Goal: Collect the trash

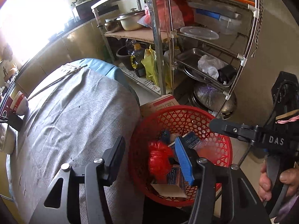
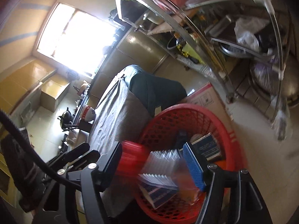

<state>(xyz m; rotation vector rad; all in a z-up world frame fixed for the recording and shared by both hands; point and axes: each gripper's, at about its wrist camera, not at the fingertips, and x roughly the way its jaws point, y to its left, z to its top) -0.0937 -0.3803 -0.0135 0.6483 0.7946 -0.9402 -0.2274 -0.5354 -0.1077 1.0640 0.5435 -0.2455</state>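
Observation:
A red mesh basket [image 1: 224,149] [image 2: 186,108] stands on the floor by the table edge. It holds a crumpled red bag [image 1: 158,160] and blue-printed cartons [image 1: 192,140] [image 2: 207,147]. My left gripper [image 1: 149,162] hangs open over the basket's near rim with nothing between its pads; the bag lies below it. My right gripper [image 2: 153,162] is open above the basket. A blurred red and clear pleated plastic piece [image 2: 160,158] sits loose between its fingers. In the left wrist view the right gripper [image 1: 220,126] reaches in from the right, held by a hand [image 1: 271,183].
A table under grey cloth [image 1: 74,121] [image 2: 115,115] lies left of the basket, with bowls [image 1: 18,102] at its far left. A cardboard box [image 1: 160,102] [image 2: 205,97] stands behind the basket. A steel rack [image 1: 205,46] with pans and bags fills the back right.

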